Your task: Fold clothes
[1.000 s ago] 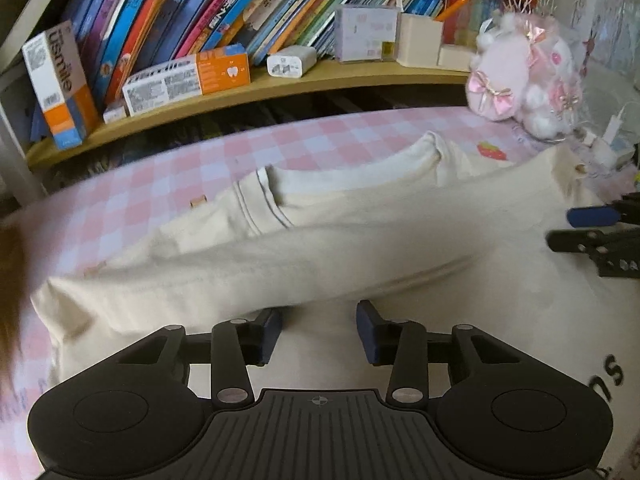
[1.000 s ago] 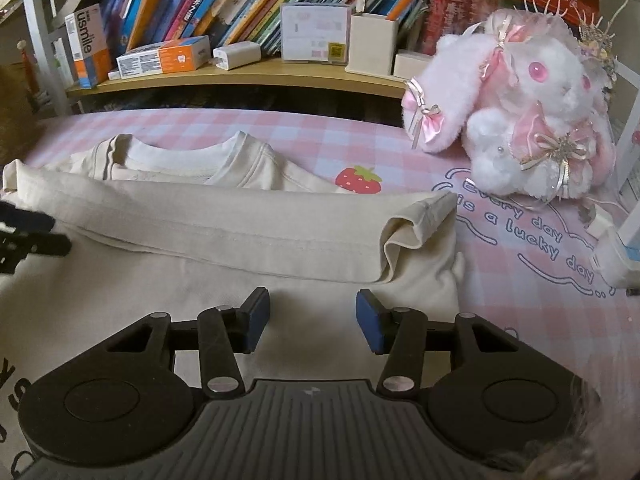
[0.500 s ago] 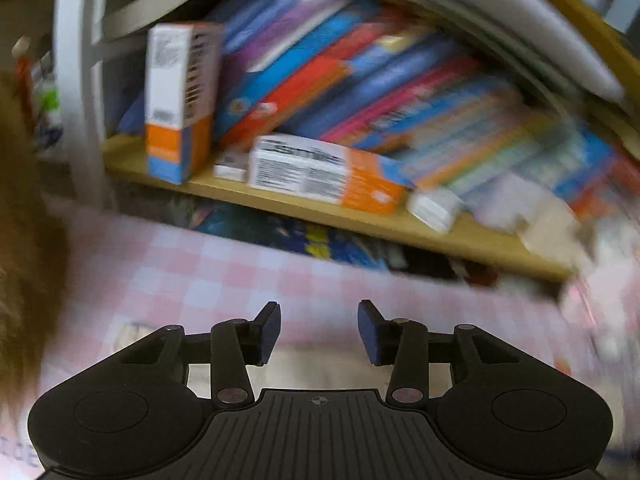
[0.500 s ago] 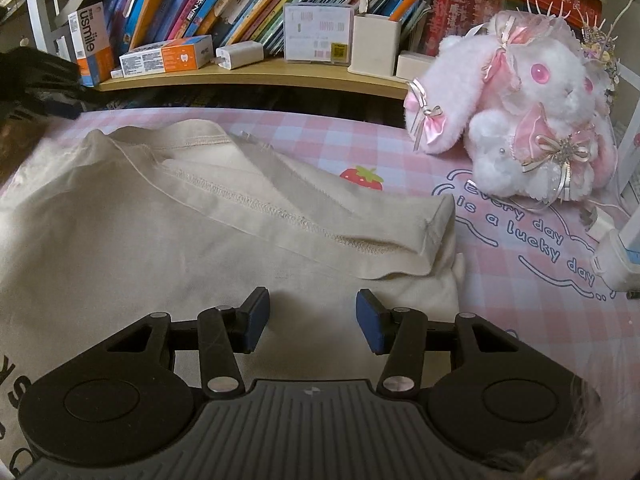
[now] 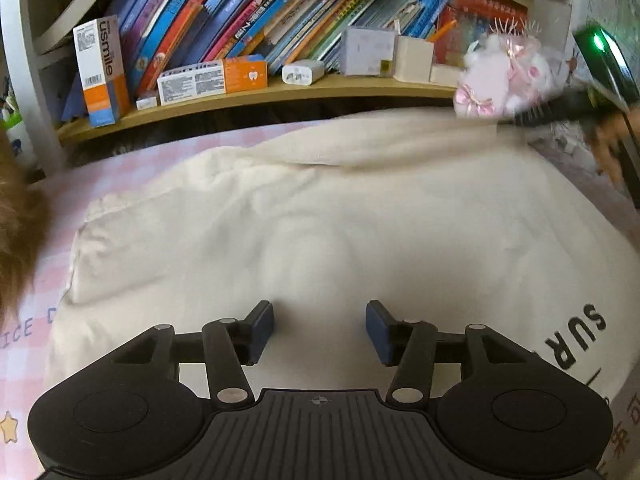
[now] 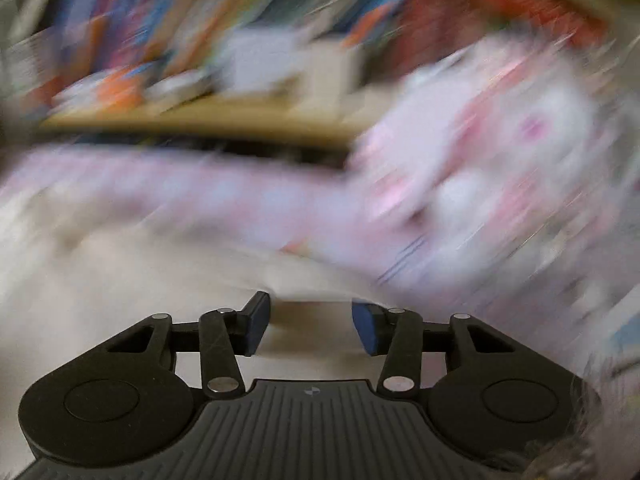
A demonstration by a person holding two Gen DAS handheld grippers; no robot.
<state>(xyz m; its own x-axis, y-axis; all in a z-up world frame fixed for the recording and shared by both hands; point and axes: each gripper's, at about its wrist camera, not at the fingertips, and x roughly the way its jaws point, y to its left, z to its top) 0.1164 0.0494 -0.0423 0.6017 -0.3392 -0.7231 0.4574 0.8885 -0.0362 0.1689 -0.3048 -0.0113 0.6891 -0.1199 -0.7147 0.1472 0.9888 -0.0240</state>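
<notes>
Showing up right now: 1 cream garment (image 5: 340, 216), 2 grippers, the left (image 5: 320, 330) and the right (image 6: 311, 326), 1 pink plush rabbit (image 5: 504, 80), 2 orange-and-white boxes (image 5: 102, 68) sitting on 1 wooden shelf (image 5: 248, 94).

Wooden bookshelf (image 5: 280, 92) packed with books (image 5: 248, 20); pink checked tablecloth (image 5: 120, 176) below.

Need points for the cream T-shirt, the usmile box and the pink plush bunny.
cream T-shirt (image 5: 320, 220), left wrist view, middle of the spread fabric.
usmile box (image 5: 102, 68), left wrist view, front face beside the printed name.
pink plush bunny (image 5: 500, 80), left wrist view, blurred body above the bow.
</notes>
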